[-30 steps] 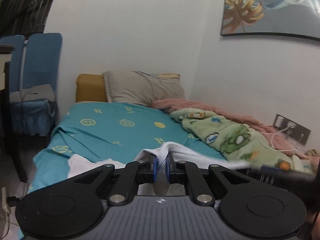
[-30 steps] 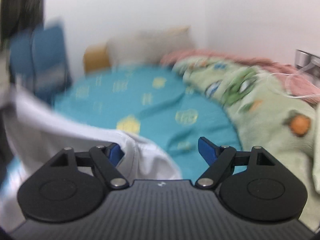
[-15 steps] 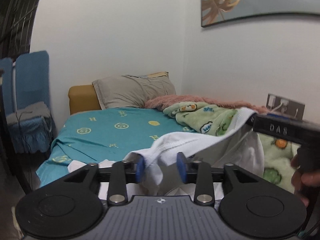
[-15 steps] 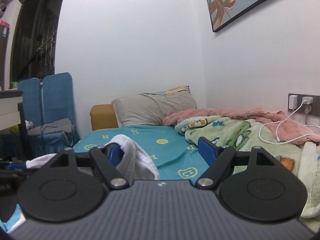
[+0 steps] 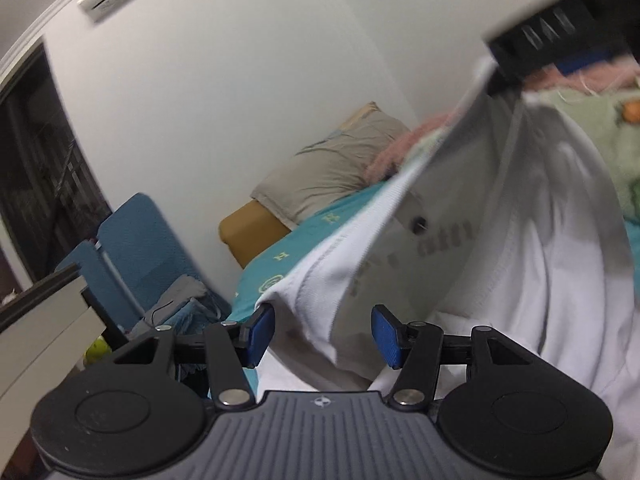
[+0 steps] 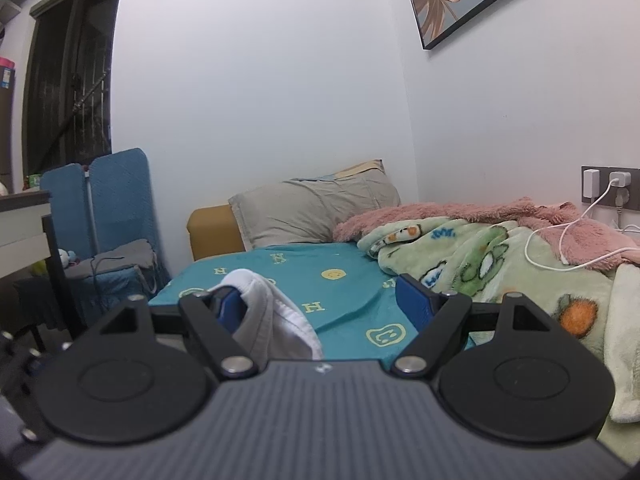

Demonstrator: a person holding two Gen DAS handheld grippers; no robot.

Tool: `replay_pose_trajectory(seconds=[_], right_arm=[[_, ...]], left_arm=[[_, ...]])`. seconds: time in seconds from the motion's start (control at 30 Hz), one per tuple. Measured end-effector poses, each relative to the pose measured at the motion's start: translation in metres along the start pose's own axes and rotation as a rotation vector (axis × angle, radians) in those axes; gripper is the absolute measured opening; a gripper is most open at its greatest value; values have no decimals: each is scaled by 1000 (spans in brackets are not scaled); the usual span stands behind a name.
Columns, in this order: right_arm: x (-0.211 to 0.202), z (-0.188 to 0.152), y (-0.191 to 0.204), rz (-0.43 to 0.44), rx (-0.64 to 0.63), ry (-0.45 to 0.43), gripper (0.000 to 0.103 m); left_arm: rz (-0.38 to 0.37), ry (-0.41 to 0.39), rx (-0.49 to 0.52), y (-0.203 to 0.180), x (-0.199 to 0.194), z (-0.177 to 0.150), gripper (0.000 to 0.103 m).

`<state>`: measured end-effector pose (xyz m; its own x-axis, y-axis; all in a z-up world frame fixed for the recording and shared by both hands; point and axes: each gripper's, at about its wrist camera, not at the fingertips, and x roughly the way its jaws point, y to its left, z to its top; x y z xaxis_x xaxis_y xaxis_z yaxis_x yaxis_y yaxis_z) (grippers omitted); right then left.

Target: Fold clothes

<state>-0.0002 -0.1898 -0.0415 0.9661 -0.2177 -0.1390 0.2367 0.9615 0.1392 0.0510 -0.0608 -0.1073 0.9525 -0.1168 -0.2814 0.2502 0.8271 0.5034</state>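
Note:
A white garment (image 5: 532, 248) with a ribbed hem hangs stretched across the left wrist view, running up to my right gripper (image 5: 552, 40) at the top right. My left gripper (image 5: 323, 334) is rolled to one side and its jaws are opening. The hem rests against its left pad (image 5: 258, 334), and the right pad stands clear of the cloth. In the right wrist view my right gripper (image 6: 320, 306) stands wide open. A fold of the white garment (image 6: 268, 308) is hooked over its left finger, unpinched.
A bed with a teal sheet (image 6: 332, 292) lies ahead, with a grey pillow (image 6: 312, 212) at its head. A green cartoon blanket (image 6: 500, 264) and a pink one lie along the right wall under a socket with a white cable (image 6: 560, 248). A blue chair (image 6: 104, 216) and a desk stand left.
My left gripper was shut on the garment's hem and has opened, rolling sideways and dropping. The garment now stretches up toward the right gripper. The right gripper stayed open with cloth on its left finger.

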Motion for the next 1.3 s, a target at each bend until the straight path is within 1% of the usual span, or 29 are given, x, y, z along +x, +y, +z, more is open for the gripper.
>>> replay_pose_trajectory(seconds=[0.03,0.13,0.17,0.3,0.43,0.5,0.57,0.63,0.7,0.73,0.77,0.8,0.87,0.9,0.93,1.0,1.1,1.23,1.3], right_arm=[[0,0,-2,-1,10,7,80],[1,-1,-4,2,32,26,80],[1,-1,-4,4,37,30,80],[-1,-1,-4,16,41,29,80],[-3,-2,1,22,12,17,80],[-1,-4,4,10,-20,30,80],[7,-9,6,1,-61,84,80],[21,-19,11,-13,-124,201,80],[38,-32,17,-32,-190,343,80],[44,-39,18,-47,-213,393,80],[48,-44,20,-64,-234,432,80],[48,-45,19,-82,-229,434,80],[42,-42,15,-118,-190,394,80],[36,-36,11,-140,-159,358,80],[30,-27,5,-154,-113,319,80],[18,0,-6,-142,-19,256,80],[1,56,-7,-95,9,133,80],[-26,145,7,-21,24,3,80],[-45,190,14,13,31,-65,80]], left_arm=[[10,-5,-32,4,-3,3,57],[44,-46,-38,6,-12,7,64],[55,-59,-39,7,-15,8,65],[23,-20,46,-12,-4,4,66],[88,58,50,-15,28,-6,66],[139,67,-64,7,38,-3,66],[179,52,-219,34,40,2,66],[219,23,-315,57,36,5,67],[261,-8,-347,69,29,6,67],[277,-20,-357,74,25,7,67],[277,-30,-374,77,21,9,67],[273,-42,-387,80,13,10,67],[287,-51,-360,77,4,15,69],[288,-52,-358,77,1,18,71],[287,-59,-365,79,-7,21,71],[285,-74,-381,84,-22,29,71],[311,-142,-384,104,-45,55,71],[340,-249,-431,153,-84,117,71],[334,-298,-466,183,-109,152,71]])
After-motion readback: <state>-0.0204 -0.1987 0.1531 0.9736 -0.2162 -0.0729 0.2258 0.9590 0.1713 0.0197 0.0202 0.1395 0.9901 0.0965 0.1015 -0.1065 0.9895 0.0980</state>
